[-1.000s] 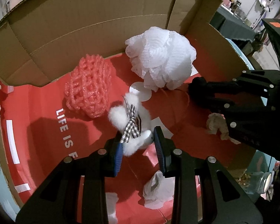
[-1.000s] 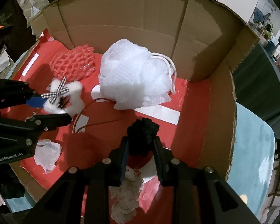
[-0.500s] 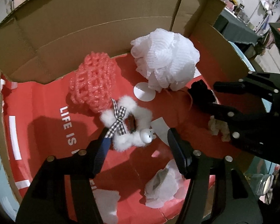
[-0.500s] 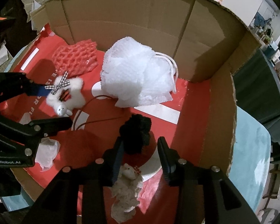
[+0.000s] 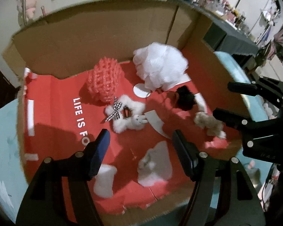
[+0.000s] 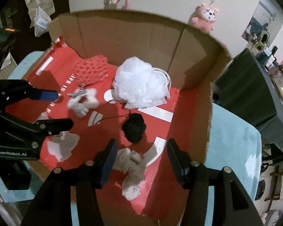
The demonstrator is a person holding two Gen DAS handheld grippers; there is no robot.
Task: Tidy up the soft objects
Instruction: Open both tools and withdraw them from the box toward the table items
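While both grippers [image 5: 140, 146] [image 6: 141, 155] hang opening and empty, white pouf [image 6: 139, 83] crowds black pompom [image 6: 134, 130].

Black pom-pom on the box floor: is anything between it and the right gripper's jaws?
Nothing visible does. The black pom-pom lies free on the red floor of the cardboard box, just ahead of the right gripper, whose jaws are opening with nothing gripped. A beige plush lies under the jaws, nearer than the pom-pom, not across the path.
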